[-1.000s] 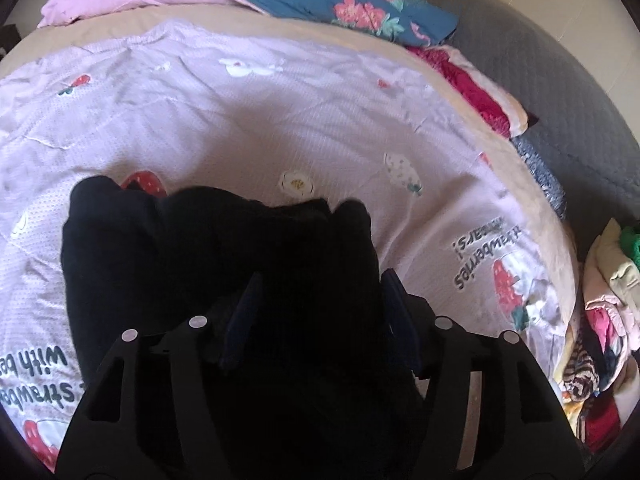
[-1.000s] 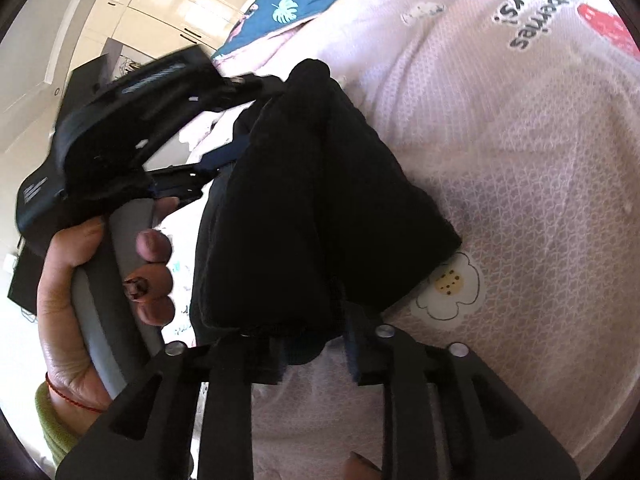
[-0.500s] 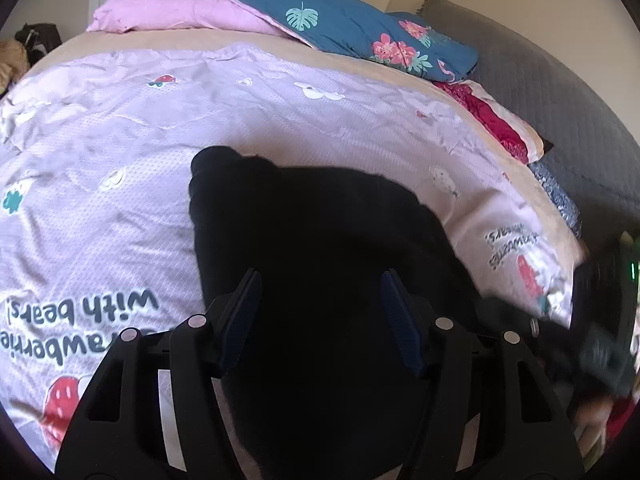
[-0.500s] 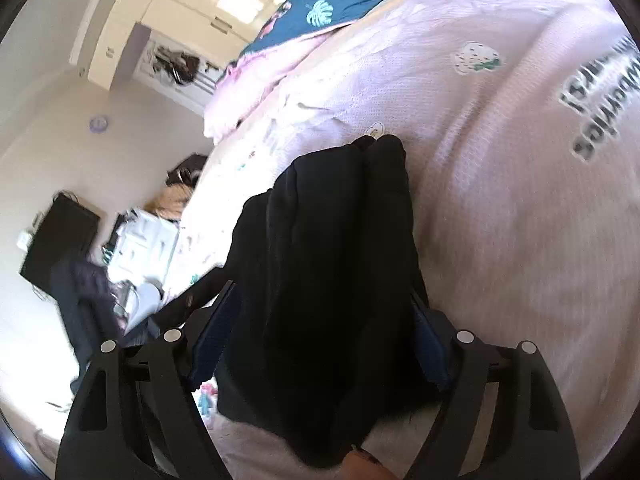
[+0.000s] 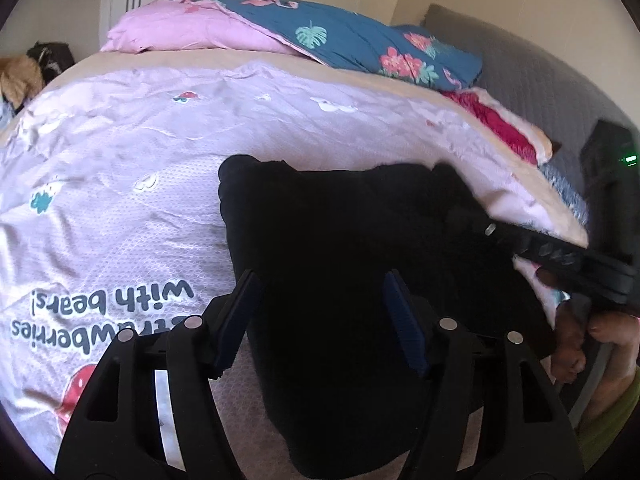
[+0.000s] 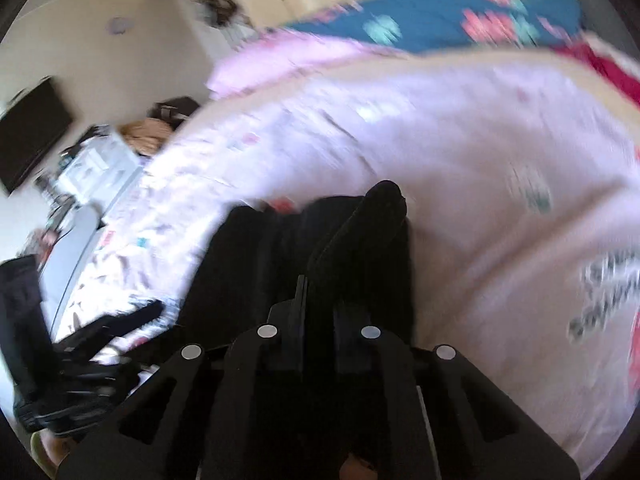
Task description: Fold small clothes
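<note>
A folded black garment (image 5: 344,232) lies on the pale pink strawberry bedcover (image 5: 120,184). My left gripper (image 5: 324,312) is open, its blue-padded fingers (image 5: 240,312) standing wide apart on either side of the garment's near part. In the blurred right wrist view my right gripper (image 6: 316,292) is shut on a fold of the black garment (image 6: 360,240), which rises between its fingers. The right gripper also shows at the right edge of the left wrist view (image 5: 560,256), reaching into the garment's right side.
A blue floral quilt (image 5: 360,40) and a pink pillow (image 5: 180,28) lie at the head of the bed. A red cloth (image 5: 500,128) and a grey headboard (image 5: 540,76) are on the right. Room clutter and a dark screen (image 6: 28,132) stand left.
The right gripper has closed from wide open onto a fold of the garment. Both views have swung across the bed. The left gripper stays open over the garment.
</note>
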